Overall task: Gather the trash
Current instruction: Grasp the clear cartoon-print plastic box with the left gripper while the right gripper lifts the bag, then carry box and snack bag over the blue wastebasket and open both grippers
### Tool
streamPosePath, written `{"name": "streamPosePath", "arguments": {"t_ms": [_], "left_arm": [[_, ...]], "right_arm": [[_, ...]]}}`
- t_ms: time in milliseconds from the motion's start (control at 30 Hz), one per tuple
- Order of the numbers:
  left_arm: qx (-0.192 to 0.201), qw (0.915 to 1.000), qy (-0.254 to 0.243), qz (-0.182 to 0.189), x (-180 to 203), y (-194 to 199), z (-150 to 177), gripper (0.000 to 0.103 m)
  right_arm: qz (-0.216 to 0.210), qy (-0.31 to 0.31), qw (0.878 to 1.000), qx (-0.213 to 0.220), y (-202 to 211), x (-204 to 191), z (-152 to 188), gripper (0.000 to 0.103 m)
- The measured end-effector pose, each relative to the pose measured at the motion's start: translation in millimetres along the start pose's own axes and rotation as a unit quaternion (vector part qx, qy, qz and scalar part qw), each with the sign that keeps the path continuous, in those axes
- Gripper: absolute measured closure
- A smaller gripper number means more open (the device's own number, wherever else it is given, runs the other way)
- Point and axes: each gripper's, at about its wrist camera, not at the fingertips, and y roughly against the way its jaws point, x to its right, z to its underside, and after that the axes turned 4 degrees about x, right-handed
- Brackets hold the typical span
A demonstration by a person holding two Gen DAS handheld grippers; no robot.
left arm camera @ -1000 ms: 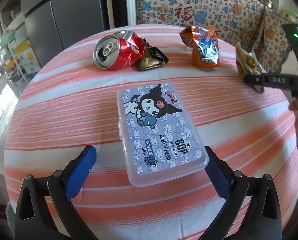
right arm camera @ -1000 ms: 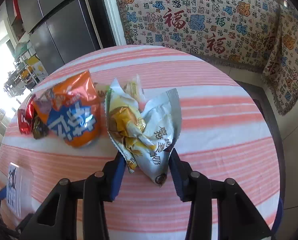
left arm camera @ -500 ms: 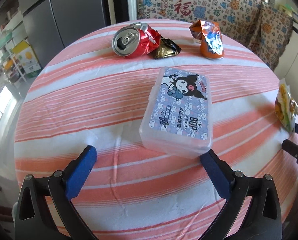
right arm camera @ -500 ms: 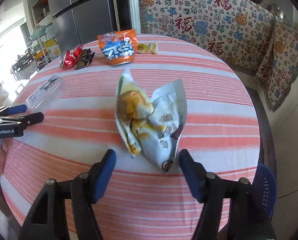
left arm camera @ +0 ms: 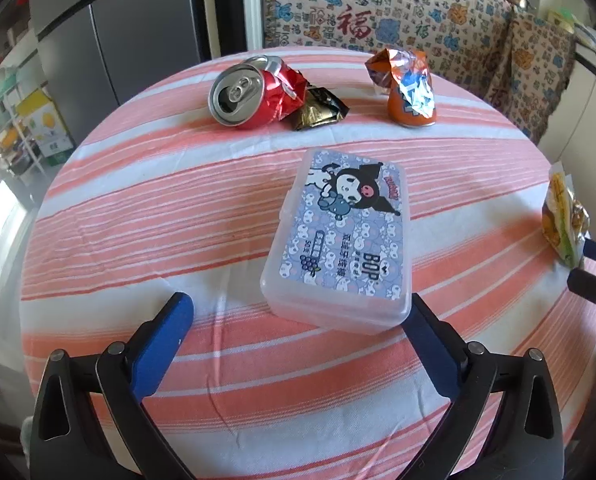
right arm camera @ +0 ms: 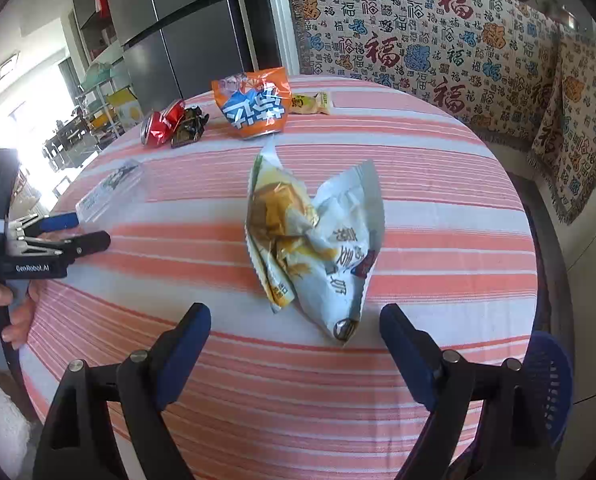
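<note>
Sitting near the worktop [right arm camera: 438, 208] edge, the crinkly wrapper [right arm camera: 314, 248] might slide off, since both the right tongs [right arm camera: 294, 332], which have just been opening, and the left tongs [left arm camera: 298, 320] gape wide, gripping nothing.

Blue basket [right arm camera: 550, 384] mostly hidden behind table edge [right arm camera: 536, 280]; yellow snack wrapper [left arm camera: 564, 220] cut off at right edge, print illegible; small packet [right arm camera: 312, 103] too small to read.

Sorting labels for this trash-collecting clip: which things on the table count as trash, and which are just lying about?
Trash:
- crushed red can
- dark wrapper
- orange bag
- small yellow packet
- white-and-yellow wrapper, lying free ahead of the open right tool

Lying about, probably:
- clear plastic box, intact and printed
- blue basket beside the table, possibly the bin
</note>
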Motion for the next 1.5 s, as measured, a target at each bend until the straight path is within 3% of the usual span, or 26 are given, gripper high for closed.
{"name": "streamPosePath", "arguments": {"t_ms": [233,333,367,400,500,1000,1267,1500], "left_arm": [[0.008,0.9997,-0.011,0.018,9,-3,-22,0.003],[0.009,0.9995,-0.024,0.015,16,-4,-28,0.026],[0.009,0.9995,-0.022,0.021,17,-4,-29,0.037],[0.010,0.9996,-0.018,0.022,16,-2,-28,0.037],[0.018,0.9995,0.003,0.028,12,2,-26,0.038],[0.040,0.9948,0.027,0.090,53,44,-18,0.038],[0.033,0.9923,0.005,0.119,106,49,-21,0.038],[0.037,0.9857,-0.039,0.160,174,62,-33,0.038]], "right_arm": [[0.026,0.019,0.999,-0.012,-3,-6,-30,0.014],[0.035,0.024,0.999,-0.019,-7,-11,-38,0.016],[0.041,0.026,0.999,-0.026,-11,-12,-41,0.028],[0.047,0.024,0.998,-0.033,-14,-12,-42,0.042],[0.036,0.006,0.998,-0.042,-13,-7,-47,0.066],[0.001,-0.046,0.999,-0.011,39,26,-40,0.071],[-0.013,-0.097,0.995,0.001,60,61,-31,0.071],[0.015,-0.127,0.991,0.025,97,107,-26,0.071]]}}
